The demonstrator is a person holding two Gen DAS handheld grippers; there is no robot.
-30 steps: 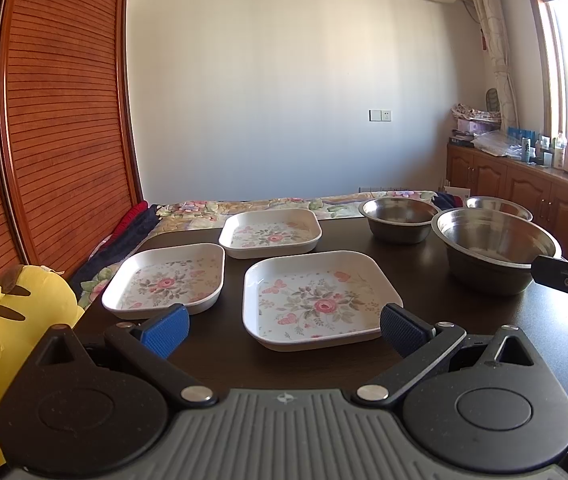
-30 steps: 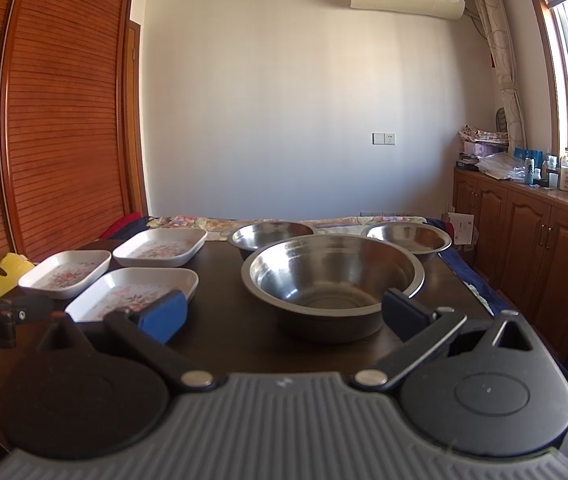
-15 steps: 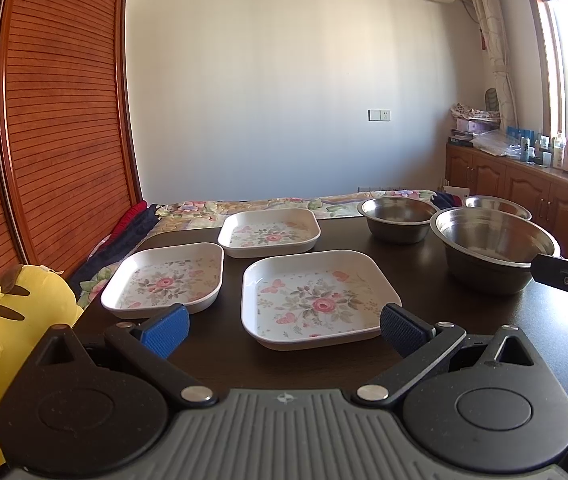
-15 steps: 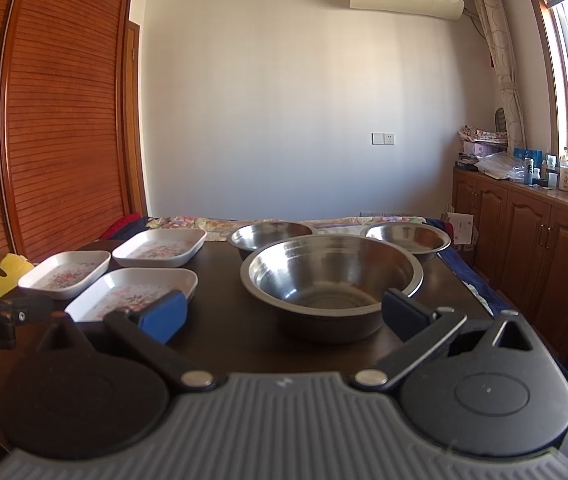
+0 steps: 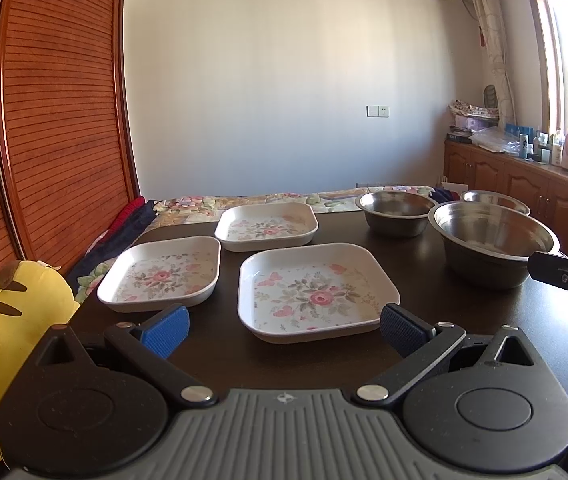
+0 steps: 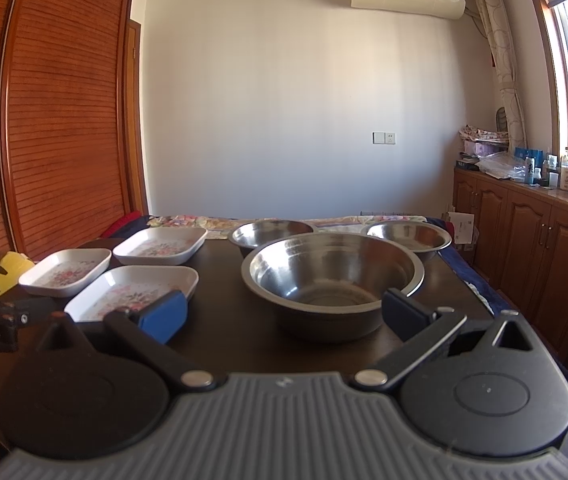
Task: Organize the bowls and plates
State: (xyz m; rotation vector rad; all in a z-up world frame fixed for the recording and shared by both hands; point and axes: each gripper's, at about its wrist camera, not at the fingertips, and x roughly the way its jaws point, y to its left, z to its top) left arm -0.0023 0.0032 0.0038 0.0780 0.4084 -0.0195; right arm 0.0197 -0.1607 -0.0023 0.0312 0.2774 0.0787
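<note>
Both pairs of fingers are spread wide and empty. The left gripper point(image 5: 282, 326) faces the nearest floral plate point(image 5: 316, 290), the right gripper point(image 6: 282, 314) the large steel bowl point(image 6: 334, 276), just ahead. Nothing is stacked; judging so, the first grasp comes next, needing a rim between the pads.

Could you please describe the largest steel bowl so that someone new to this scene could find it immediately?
Start at the dark table: floral plates sit on its left half, three steel bowls on its right. The largest steel bowl is nearest the camera, directly ahead of the right hand-held gripper. Unlike the two smaller bowls behind it, it is clearly wider and deeper.
</note>
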